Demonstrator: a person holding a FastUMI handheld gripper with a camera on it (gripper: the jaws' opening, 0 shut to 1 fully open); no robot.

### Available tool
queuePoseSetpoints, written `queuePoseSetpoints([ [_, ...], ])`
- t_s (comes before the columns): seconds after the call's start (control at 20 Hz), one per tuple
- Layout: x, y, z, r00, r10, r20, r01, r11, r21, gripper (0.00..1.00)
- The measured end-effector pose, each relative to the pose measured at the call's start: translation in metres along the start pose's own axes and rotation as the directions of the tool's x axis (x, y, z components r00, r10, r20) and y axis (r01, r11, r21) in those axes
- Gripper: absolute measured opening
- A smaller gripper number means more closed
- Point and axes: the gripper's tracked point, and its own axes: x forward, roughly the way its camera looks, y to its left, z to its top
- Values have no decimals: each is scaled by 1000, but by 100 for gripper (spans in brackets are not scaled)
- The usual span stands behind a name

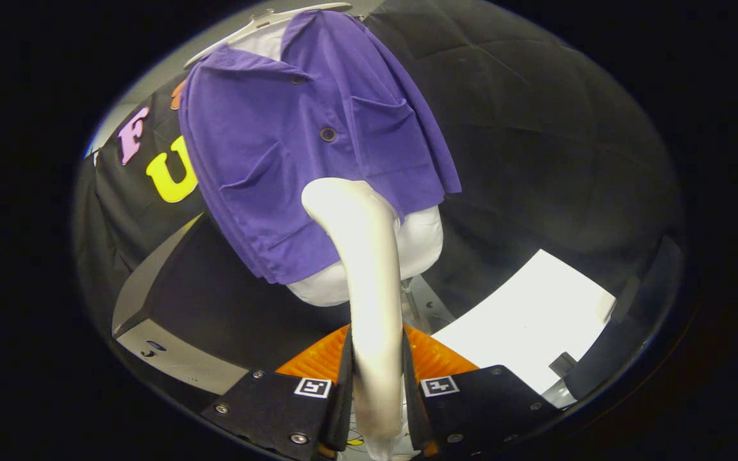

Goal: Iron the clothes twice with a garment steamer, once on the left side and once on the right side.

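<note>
Purple shirt (308, 141) hangs just beyond the fingers; the gripper (377, 384) is clamped on the steamer (366, 275), its head at the lower hem. Keep strokes slow, head flat.

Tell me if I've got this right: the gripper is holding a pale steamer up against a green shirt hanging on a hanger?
Not quite. The gripper view shows the shirt is purple, not green. The rest stands: the gripper is shut on the pale steamer, whose head is up against the shirt hanging on a hanger.
</note>
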Motion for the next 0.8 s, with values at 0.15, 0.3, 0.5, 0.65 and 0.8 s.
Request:
queuePoseSetpoints([
  [0.15,-37,25,-9,998,49,30,-47,998,-51,36],
  [0.3,-73,54,-13,993,104,64,-99,992,-80,36],
  [0.5,-115,86,-14,980,174,99,-165,982,-95,36],
  [0.65,-146,106,-10,966,209,151,-193,974,-115,36],
  [0.8,-176,124,-15,949,251,191,-226,964,-143,36],
])
